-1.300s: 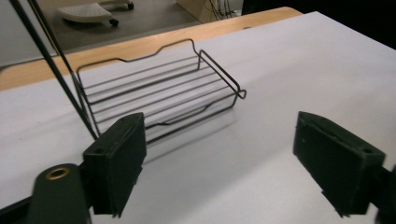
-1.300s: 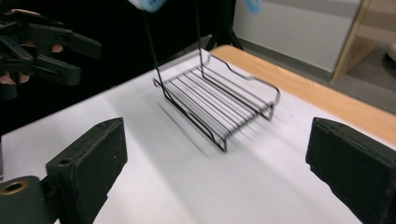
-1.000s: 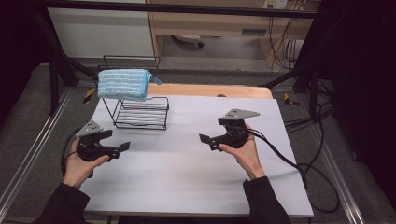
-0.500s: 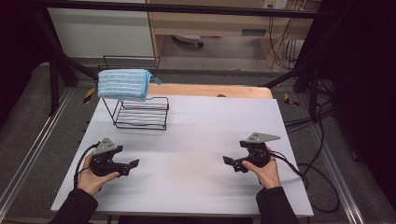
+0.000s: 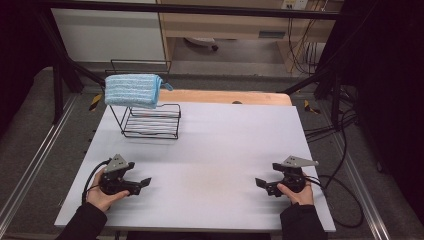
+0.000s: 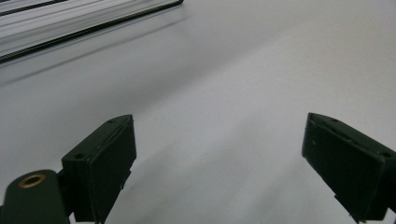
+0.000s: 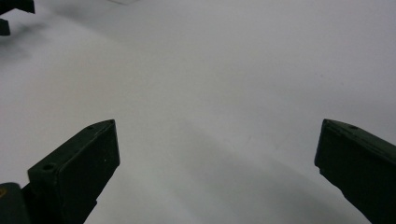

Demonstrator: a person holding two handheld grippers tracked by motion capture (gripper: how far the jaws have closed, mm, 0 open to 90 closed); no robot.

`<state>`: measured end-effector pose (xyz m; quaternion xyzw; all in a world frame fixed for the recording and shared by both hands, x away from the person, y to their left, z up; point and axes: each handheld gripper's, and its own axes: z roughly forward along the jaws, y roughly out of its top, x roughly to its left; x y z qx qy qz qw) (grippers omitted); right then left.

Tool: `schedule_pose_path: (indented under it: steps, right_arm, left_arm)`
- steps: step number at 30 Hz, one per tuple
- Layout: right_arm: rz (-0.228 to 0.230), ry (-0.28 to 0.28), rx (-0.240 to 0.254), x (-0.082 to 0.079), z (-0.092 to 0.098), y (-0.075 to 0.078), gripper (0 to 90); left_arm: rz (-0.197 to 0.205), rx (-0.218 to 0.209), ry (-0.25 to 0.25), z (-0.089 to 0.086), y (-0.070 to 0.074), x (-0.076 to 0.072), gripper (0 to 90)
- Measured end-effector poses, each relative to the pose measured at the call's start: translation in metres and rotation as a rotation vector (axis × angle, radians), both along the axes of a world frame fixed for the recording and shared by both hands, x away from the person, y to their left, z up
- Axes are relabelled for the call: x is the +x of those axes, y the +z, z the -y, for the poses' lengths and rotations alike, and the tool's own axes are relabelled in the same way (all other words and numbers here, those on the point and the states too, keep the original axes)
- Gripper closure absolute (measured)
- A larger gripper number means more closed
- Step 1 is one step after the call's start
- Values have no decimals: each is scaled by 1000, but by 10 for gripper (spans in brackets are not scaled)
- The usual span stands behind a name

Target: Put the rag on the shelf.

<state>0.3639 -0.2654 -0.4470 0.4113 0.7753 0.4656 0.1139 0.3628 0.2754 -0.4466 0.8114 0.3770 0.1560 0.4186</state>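
My left gripper (image 5: pixel 142 184) rests low on the white table (image 5: pixel 215 150) near its front left, held by a hand, jaws wide open and pointing right. In the left gripper view the left gripper (image 6: pixel 219 163) has only bare table between its fingers (image 6: pixel 105 163). My right gripper (image 5: pixel 262 186) sits near the front right, open, pointing left toward the other one. The right gripper view shows the right gripper (image 7: pixel 217 163) standing wide over bare table. A blue striped towel (image 5: pixel 132 90) hangs over a black wire rack (image 5: pixel 152 122) at the back left.
The rack's base wire (image 6: pixel 93 28) crosses the top left of the left gripper view. The left gripper's tips (image 7: pixel 11 14) peek into the top left corner of the right gripper view. A wooden strip (image 5: pixel 225 96) lines the table's far edge. Cables (image 5: pixel 340 190) trail off at the right.
Both grippers have come back toward the table's front edge and spread farther apart, dropping low onto the surface. The towel and rack have not moved.
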Motion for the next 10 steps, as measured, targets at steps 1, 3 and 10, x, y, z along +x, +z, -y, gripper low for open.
schedule_pose_path:
  steps: [1, 3, 10]
  right_arm:
    - [-3, 0, -2, -1, 2, -1, 6]
    - [0, 0, -3, -3, 5, -2, 6]
    - [1, -5, 7, -5, 8, -1, 6]
  left_arm:
    - [2, 2, -2, 0, 0, 0, 103]
    - [7, 5, -2, -1, 0, -1, 103]
    - [5, 8, -2, -2, -2, -1, 103]
